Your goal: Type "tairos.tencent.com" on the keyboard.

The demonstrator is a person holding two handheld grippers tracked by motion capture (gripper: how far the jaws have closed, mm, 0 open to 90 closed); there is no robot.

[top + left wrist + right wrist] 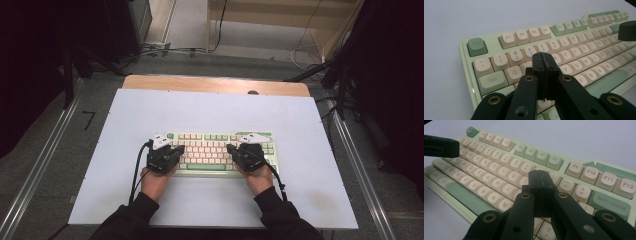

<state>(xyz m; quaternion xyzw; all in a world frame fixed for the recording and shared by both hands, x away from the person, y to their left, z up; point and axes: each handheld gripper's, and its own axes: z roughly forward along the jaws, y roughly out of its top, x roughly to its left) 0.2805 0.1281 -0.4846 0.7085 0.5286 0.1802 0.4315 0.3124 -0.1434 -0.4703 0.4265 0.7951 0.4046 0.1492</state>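
A pale green keyboard (pixel 220 150) with cream keys lies near the middle of the white board. My left gripper (pixel 178 148) is over its left end and my right gripper (pixel 229 148) over its right half, both pointing inward. In the left gripper view the jaws (pixel 544 58) are shut with nothing between them, just above the keyboard (pixel 579 42) near the W and E keys. The right gripper's jaws (pixel 539 176) are likewise shut and empty, over the keyboard (pixel 499 170) around the O and P keys. I cannot tell whether either tip touches a key.
The white board (pixel 210 110) covers a wooden table (pixel 215 84). Metal rails (pixel 45 160) run along both sides of the table. Cables (pixel 165 49) lie on the floor beyond the far edge. Dark curtains stand left and right.
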